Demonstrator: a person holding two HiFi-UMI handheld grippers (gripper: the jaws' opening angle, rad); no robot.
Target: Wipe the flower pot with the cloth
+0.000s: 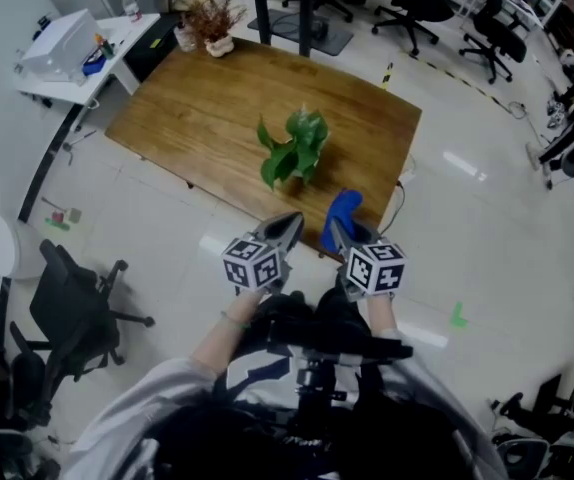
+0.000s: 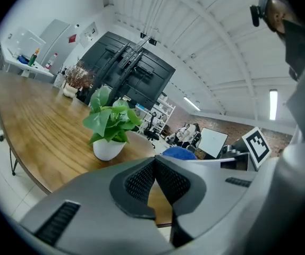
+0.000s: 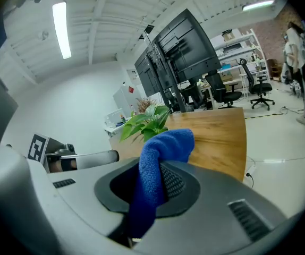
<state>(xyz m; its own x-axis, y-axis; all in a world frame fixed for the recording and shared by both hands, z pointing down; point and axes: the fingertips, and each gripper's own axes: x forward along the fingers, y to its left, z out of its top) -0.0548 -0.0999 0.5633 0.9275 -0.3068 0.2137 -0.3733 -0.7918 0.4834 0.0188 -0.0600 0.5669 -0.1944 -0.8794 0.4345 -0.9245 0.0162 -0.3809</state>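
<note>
A green leafy plant (image 1: pixel 297 148) stands near the middle of the wooden table (image 1: pixel 207 108); its leaves hide the pot in the head view. In the left gripper view the white flower pot (image 2: pixel 108 149) stands upright on the wood, ahead and to the left. My right gripper (image 1: pixel 336 225) is shut on a blue cloth (image 1: pixel 341 214) over the table's near edge, short of the plant. The cloth (image 3: pixel 160 158) hangs between the right gripper's (image 3: pixel 153 166) jaws, with the plant (image 3: pixel 146 122) behind it. My left gripper (image 1: pixel 291 220) is shut on nothing, beside the right one. The left gripper's (image 2: pixel 154 162) jaws meet.
A small pot of dried twigs (image 1: pixel 213 26) stands on the table's far corner. A white side table (image 1: pixel 77 63) with a printer lies beyond the far left. A black office chair (image 1: pixel 72 308) is at my left, and more chairs (image 1: pixel 492 33) stand at the back right.
</note>
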